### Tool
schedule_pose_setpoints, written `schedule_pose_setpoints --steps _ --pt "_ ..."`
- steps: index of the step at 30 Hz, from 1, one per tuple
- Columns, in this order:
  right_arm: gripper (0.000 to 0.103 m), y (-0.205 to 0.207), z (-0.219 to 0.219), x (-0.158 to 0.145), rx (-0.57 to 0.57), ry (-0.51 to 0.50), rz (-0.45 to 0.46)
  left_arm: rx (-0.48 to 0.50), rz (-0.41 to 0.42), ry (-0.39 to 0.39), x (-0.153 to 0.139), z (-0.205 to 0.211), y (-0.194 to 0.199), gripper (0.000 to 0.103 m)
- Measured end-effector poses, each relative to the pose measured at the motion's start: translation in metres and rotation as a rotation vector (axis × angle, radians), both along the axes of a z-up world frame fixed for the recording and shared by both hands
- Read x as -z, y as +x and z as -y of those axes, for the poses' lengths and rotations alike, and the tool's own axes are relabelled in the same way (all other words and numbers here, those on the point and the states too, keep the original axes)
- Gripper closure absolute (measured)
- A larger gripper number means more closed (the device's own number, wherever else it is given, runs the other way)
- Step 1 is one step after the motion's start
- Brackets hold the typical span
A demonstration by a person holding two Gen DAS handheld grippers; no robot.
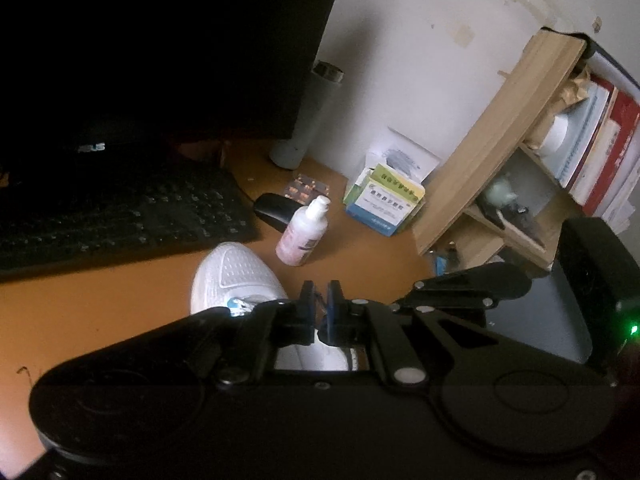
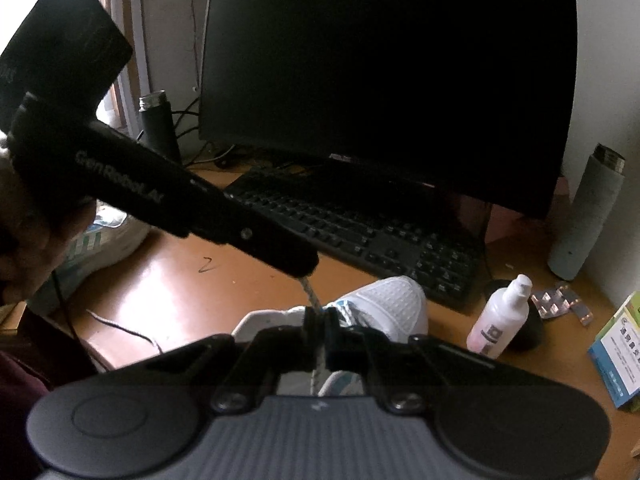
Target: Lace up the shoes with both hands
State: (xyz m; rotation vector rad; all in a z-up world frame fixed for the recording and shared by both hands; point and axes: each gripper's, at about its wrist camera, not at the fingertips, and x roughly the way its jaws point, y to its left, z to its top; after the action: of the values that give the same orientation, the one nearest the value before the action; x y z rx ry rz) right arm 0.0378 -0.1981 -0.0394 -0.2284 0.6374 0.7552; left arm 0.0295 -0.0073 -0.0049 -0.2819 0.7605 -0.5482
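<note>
step in hand: lacing the white shoe (image 2: 384,304); both ends of the lace look pinched above the tongue, probably ready for a cross or a pull.
shoe: it lies on the orange-brown counter (image 2: 168,280), toe toward the keyboard (image 2: 360,232), just beside a small pink-white bottle (image 2: 500,316).
left gripper (image 1: 320,300): clenched, blue pads nearly together with a thin dark strand between them; it points down at a slant over the shoe's throat.
right gripper (image 2: 320,320): clenched on the speckled lace (image 2: 310,290), which rises from between the jaws toward the tip of the other tool.
hand pose: in the right wrist view the left tool reaches in from the upper left, tilted downward, its tip just above the lace; part of a hand (image 2: 24,240) wraps its handle at the left edge.
next move, as a guess: draw the two ends apart to take up slack, keeping both grips tight, since a thin lace may slip from flat pads.
nearby: a second shoe (image 2: 104,236) lies at the left, well apart; a loose strand (image 2: 120,330) lies on the counter.
</note>
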Motion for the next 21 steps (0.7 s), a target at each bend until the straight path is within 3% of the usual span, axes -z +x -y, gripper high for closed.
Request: schedule_pose_setpoints --steps 5,9,21 --pt "0.097 -0.004 -0.003 -0.004 0.004 -0.016 0.009 0.006 -0.015 -0.001 0.002 0.001 0.0 0.103" --pt "0.089 -0.006 -0.008 -0.005 -0.016 -0.043 0.031 0.016 -0.017 0.012 0.003 0.004 -0.001 0.103" --pt "0.092 -0.009 -0.016 -0.007 -0.073 -0.071 0.062 0.029 -0.045 0.005 0.009 0.004 -0.002 0.103"
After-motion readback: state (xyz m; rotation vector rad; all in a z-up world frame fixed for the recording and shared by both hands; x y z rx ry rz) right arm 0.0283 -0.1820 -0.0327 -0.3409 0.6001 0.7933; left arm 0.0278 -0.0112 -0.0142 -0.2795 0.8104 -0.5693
